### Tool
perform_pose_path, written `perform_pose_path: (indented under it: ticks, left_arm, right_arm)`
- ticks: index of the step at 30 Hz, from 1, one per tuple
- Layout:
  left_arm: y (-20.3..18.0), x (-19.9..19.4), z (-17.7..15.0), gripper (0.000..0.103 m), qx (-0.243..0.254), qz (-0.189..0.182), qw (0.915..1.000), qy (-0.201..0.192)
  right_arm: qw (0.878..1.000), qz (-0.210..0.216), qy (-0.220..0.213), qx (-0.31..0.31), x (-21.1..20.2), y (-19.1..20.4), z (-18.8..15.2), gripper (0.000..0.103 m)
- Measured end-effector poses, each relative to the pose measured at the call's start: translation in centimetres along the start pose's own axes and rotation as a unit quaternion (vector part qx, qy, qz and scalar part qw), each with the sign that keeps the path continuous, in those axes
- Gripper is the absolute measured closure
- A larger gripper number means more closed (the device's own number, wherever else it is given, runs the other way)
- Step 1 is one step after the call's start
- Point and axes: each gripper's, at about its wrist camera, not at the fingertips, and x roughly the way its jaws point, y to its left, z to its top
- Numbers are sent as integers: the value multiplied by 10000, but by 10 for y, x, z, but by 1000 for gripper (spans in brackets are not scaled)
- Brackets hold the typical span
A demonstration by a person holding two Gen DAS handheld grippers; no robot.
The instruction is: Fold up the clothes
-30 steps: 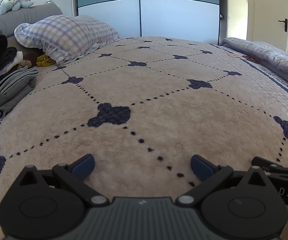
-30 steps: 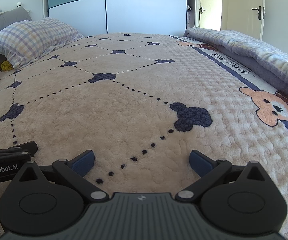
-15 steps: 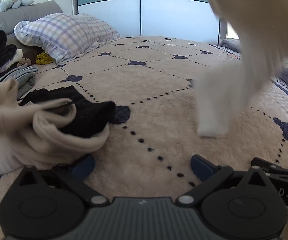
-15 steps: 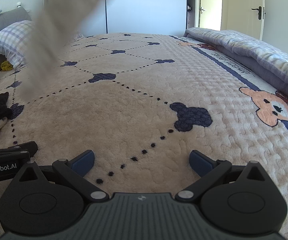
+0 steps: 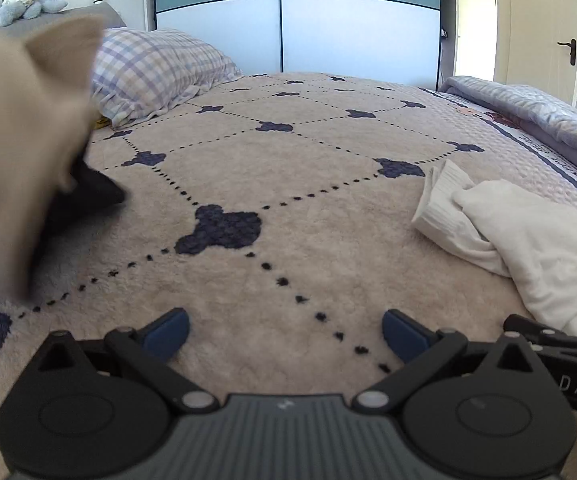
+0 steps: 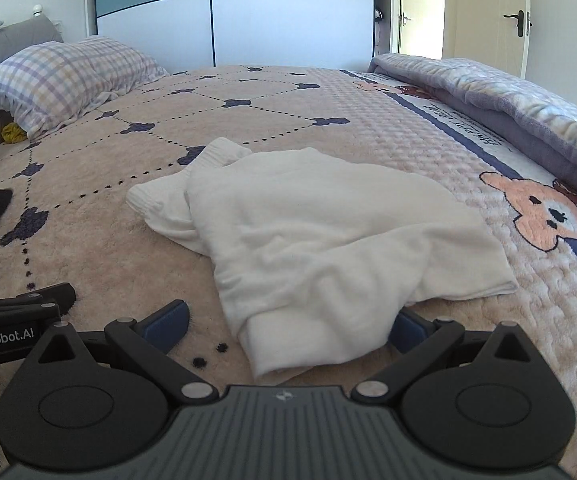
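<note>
A crumpled white garment [image 6: 320, 236] lies on the beige bed cover [image 6: 272, 112] right in front of my right gripper [image 6: 288, 324]. Its near edge drapes between the open blue fingers, covering part of the right one. In the left wrist view the same white garment [image 5: 520, 236] sits at the right. A blurred beige garment [image 5: 20, 152] with a black piece [image 5: 88, 196] under it fills the left side there. My left gripper [image 5: 286, 330] rests open on the cover, with nothing between its fingers.
A checked pillow [image 5: 156, 68] lies at the head of the bed on the left. A folded purple quilt [image 6: 500, 100] runs along the right edge. Wardrobe doors [image 5: 288, 20] stand behind the bed. A soft toy [image 5: 16, 4] sits on the headboard.
A white garment flew in and has landed in front of my right gripper. The beige and black clothes at the left have shifted and blur. Neither gripper has moved.
</note>
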Motion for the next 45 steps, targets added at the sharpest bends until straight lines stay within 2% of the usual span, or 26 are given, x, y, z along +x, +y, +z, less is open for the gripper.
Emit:
perform_pose_path:
  ticks: [29,33,35,37,39,40,43,45]
  left_arm:
    - [-4,0,0,0,24,45,10000,-33]
    - [-3,-1,4,0,-2,13,10000,89]
    - [-1,0,11,0,19,-53,9996,290]
    - [3,0,17,0,-95,-156,9988,453]
    - [4,-5,19,0,-332,-372,9984,262]
    - [5,-8,20,0,-452,-486,9977,151]
    - [-10,-12,19,0,-163,-919,9956,31]
    - [-21,-12,17,0,190,-896,9958,20]
  right_arm:
    - [10000,47,-14,44,0,-3,1,0]
    - [9988,385,213,-202,4,-10,12,0]
    - [9948,760,518,-433,11,-19,23,0]
    - [9930,934,685,-222,11,-31,32,0]
    - [9933,970,633,-18,2,-39,40,0]
    - [9942,953,491,-120,-4,-40,44,0]
    - [9945,526,-20,-900,-21,-33,49,0]
    - [9880,290,-192,-1506,-23,-24,46,0]
